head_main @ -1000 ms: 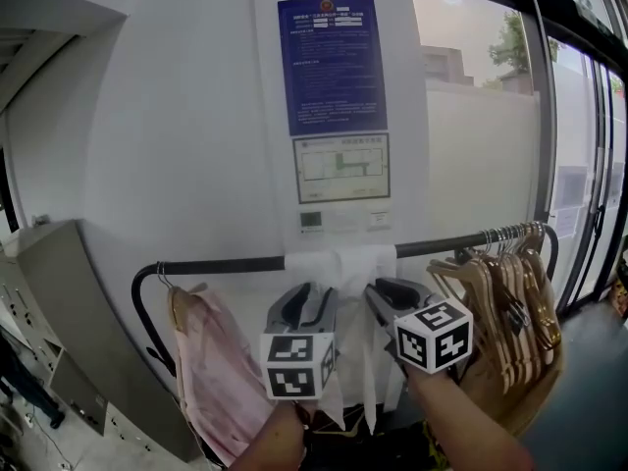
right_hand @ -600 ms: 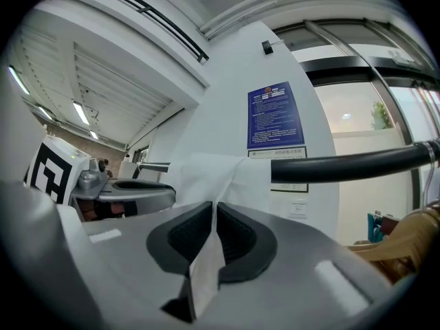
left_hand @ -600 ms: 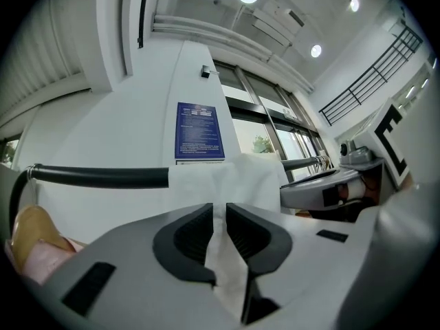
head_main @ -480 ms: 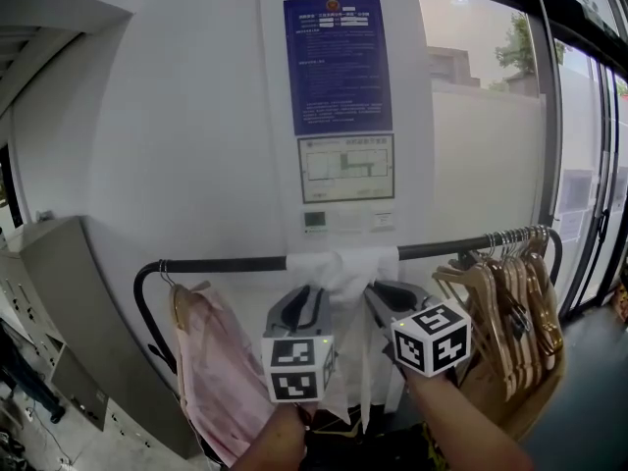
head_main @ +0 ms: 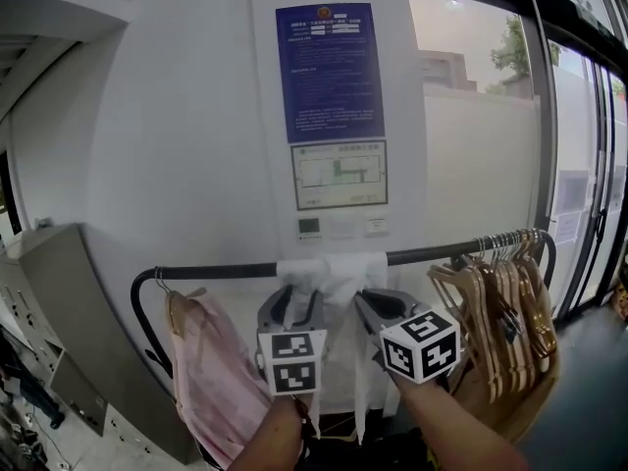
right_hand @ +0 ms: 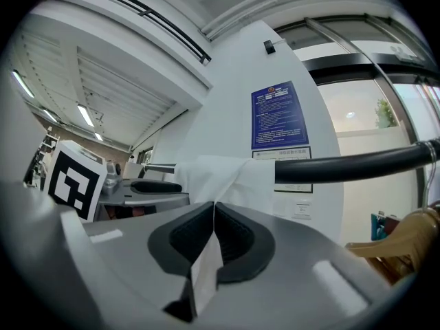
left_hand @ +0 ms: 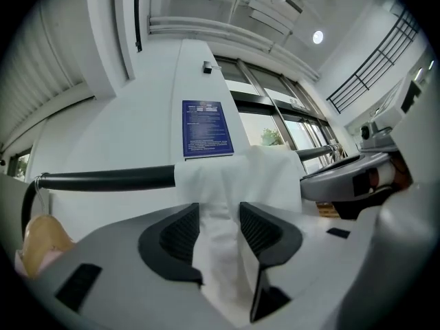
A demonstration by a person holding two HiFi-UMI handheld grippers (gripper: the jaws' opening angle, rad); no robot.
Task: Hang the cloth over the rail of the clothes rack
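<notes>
A white cloth (head_main: 329,269) hangs over the black rail (head_main: 216,271) of the clothes rack, its ends trailing down behind both grippers. My left gripper (head_main: 291,304) sits just under the rail. In the left gripper view a hanging strip of cloth (left_hand: 221,239) runs between the jaws of that gripper (left_hand: 218,207), which are opening and stand apart from it. My right gripper (head_main: 374,304) is beside it. In the right gripper view the jaws of that gripper (right_hand: 214,209) are closing and pinch a thin fold of cloth (right_hand: 205,273) below the rail (right_hand: 357,163).
A pink garment (head_main: 206,366) hangs on a hanger at the rail's left end. Several wooden hangers (head_main: 500,307) crowd the right end. A white pillar with a blue notice (head_main: 329,72) stands right behind the rack. A grey cabinet (head_main: 59,302) is at left, glass doors at right.
Both grippers have stayed just under the draped cloth and drifted slightly left and down in the view. The cloth remains over the rail.
</notes>
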